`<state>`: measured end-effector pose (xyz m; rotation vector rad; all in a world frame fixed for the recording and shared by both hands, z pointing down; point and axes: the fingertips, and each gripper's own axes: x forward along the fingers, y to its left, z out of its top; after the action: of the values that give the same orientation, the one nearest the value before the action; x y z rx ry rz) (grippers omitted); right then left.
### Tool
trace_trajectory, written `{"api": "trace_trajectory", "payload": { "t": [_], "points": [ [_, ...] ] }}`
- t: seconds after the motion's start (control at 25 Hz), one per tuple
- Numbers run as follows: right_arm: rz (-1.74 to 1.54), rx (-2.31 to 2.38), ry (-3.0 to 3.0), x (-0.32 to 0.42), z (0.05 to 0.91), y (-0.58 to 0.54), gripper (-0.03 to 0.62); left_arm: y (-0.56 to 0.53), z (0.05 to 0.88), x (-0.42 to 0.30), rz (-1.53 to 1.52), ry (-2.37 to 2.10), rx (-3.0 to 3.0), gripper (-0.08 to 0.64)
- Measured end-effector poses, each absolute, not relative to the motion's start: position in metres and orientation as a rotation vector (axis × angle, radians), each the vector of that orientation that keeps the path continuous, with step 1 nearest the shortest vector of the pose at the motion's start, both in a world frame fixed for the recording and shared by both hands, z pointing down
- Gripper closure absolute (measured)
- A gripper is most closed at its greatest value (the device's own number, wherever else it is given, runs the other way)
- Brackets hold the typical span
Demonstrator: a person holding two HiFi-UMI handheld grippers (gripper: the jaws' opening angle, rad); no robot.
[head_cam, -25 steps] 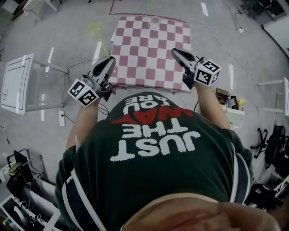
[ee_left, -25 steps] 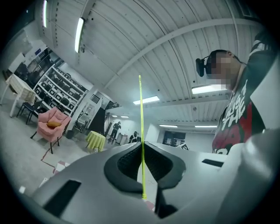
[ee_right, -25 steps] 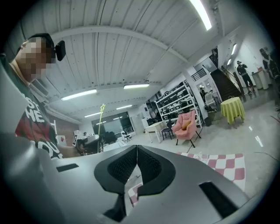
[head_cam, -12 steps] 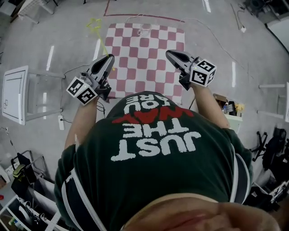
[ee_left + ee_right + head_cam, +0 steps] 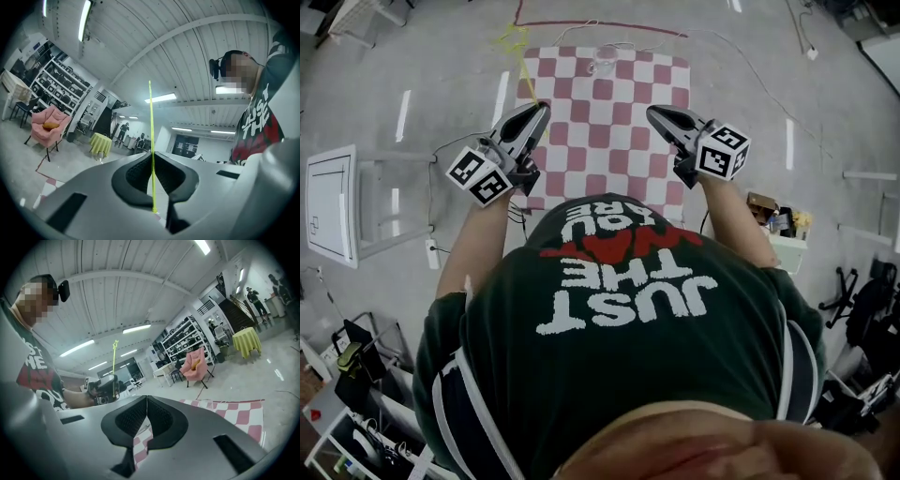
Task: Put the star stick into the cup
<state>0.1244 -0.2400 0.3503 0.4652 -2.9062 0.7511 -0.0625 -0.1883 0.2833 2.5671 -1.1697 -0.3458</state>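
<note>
My left gripper (image 5: 541,109) is shut on a thin yellow star stick (image 5: 523,66), which rises from the jaws to a star over the table's far left corner. In the left gripper view the stick (image 5: 151,122) stands upright, pinched between the closed jaws of the left gripper (image 5: 152,161). A clear cup (image 5: 603,63) stands near the far edge of the red-and-white checkered table (image 5: 609,131). My right gripper (image 5: 653,112) hovers over the table's right side, shut and empty (image 5: 146,401). From the right gripper view I see the left gripper (image 5: 105,387) and the star stick (image 5: 114,362).
A white cabinet frame (image 5: 337,202) and a power strip (image 5: 430,253) lie on the floor to the left. A small cluttered stand (image 5: 778,220) is to the right. Red tape (image 5: 600,26) and cables run beyond the table. A pink armchair (image 5: 47,126) is farther off.
Both grippers have moved forward over the table. The left one carried the star stick rightward, from beside the table to its left edge. Both stay shut.
</note>
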Motion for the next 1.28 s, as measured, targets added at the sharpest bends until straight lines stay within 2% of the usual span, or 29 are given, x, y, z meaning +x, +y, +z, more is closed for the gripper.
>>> {"api": "trace_trajectory", "payload": {
  "t": [0.72,1.28],
  "points": [
    [0.775,0.808,-2.766,0.022,0.38,-0.318,0.558,-0.3,0.364,-0.156,-0.38,-0.805,2.664,0.54],
    [0.646,0.65,-2.898,0.053,0.46,-0.434,0.558,-0.425,0.449,-0.073,-0.326,-0.944,2.655,0.54]
  ]
}}
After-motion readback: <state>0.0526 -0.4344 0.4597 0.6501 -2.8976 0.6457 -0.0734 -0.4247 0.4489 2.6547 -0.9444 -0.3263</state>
